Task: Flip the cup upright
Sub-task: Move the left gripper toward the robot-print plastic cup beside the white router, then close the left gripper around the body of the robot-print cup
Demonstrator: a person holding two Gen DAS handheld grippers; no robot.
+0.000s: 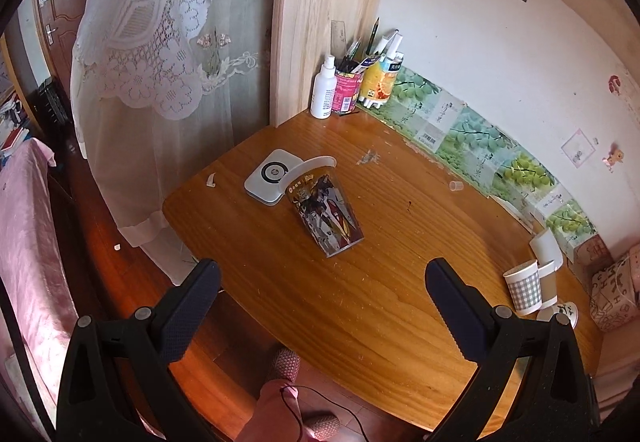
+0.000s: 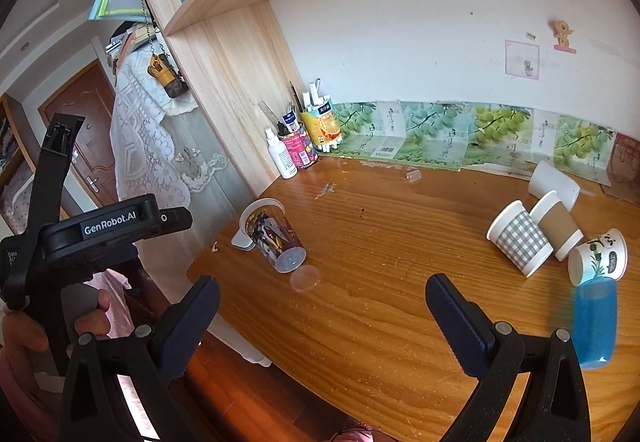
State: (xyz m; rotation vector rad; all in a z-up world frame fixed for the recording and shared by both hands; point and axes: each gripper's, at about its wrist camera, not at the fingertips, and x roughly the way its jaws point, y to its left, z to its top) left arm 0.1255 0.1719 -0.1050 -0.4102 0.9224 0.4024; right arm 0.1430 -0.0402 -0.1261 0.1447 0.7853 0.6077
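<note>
A clear cup with a robot print (image 1: 326, 212) lies on its side on the wooden table (image 1: 360, 302), its white rim resting on a flat white device (image 1: 267, 180). It also shows in the right wrist view (image 2: 274, 236), bottom toward me. My left gripper (image 1: 322, 282) is open and empty, held above the table's near edge, short of the cup. My right gripper (image 2: 322, 300) is open and empty over the table's front, right of the cup. The left gripper's body (image 2: 100, 226) shows at the left of the right wrist view.
Several cups lie on their sides at the right: a checked one (image 2: 518, 238), a brown-sleeved one (image 2: 558, 228), a panda one (image 2: 600, 256), a blue one (image 2: 594, 322). A spray bottle (image 1: 324, 90) and pen holders (image 1: 347, 88) stand in the back corner. A lace curtain (image 1: 152, 42) hangs left.
</note>
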